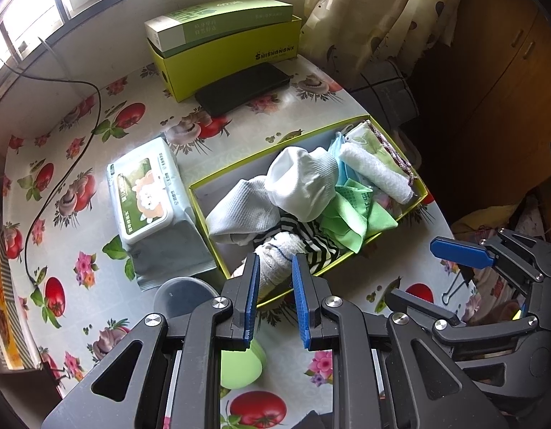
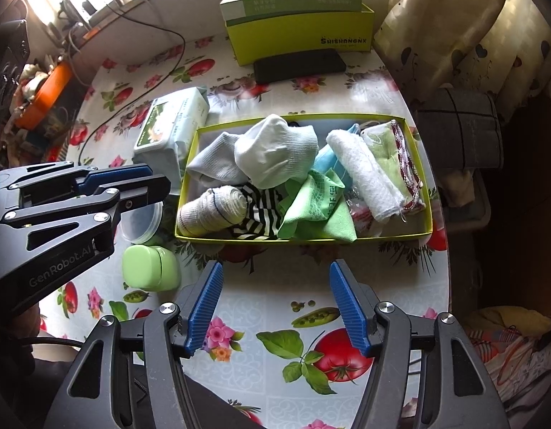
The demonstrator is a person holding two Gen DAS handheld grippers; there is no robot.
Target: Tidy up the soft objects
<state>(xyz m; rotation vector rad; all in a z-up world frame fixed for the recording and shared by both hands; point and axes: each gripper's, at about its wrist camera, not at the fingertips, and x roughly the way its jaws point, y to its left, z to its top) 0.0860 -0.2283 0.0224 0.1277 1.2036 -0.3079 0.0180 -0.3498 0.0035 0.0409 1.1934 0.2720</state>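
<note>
**Desk:** Blue-padded fingers of the left gripper [image 1: 274, 268] fill the bottom of the left wrist view. Gripping anything?

**Photographer:** No. Its jaws stand narrowly apart with nothing between the pads. The rolled white sock [image 1: 280, 250], seen past the tips, lies in the near corner of the shallow yellow-green box [image 1: 200, 211], though this view alone does not settle whether the tips touch it. Heaped in the box beside it are a striped black-and-white cloth [image 1: 316, 239], a grey sock [image 1: 243, 211], a white sock [image 1: 302, 186], a green cloth [image 1: 350, 218] and a rolled white towel [image 1: 379, 171]. A pack of wet wipes [image 1: 146, 193] lies just left of the box on the flowered tablecloth [image 1: 96, 164]. A black phone [image 1: 243, 87] rests against a green carton [image 1: 225, 57] farther back.

**Desk:** And the right wrist view?

**Photographer:** Nearest the lens, the right gripper [image 2: 275, 268] hangs over bare tablecloth [image 2: 275, 286], short of the box's near wall [image 2: 304, 238], jaws wide apart and empty. The left gripper [image 2: 157, 180] enters from the left edge, its tips above a clear plastic container [image 2: 143, 223] just outside the box's left end, clear of the rolled sock [image 2: 211, 211]. A small green case [image 2: 150, 268] sits near that container. The soft items all lie inside the box.
</note>
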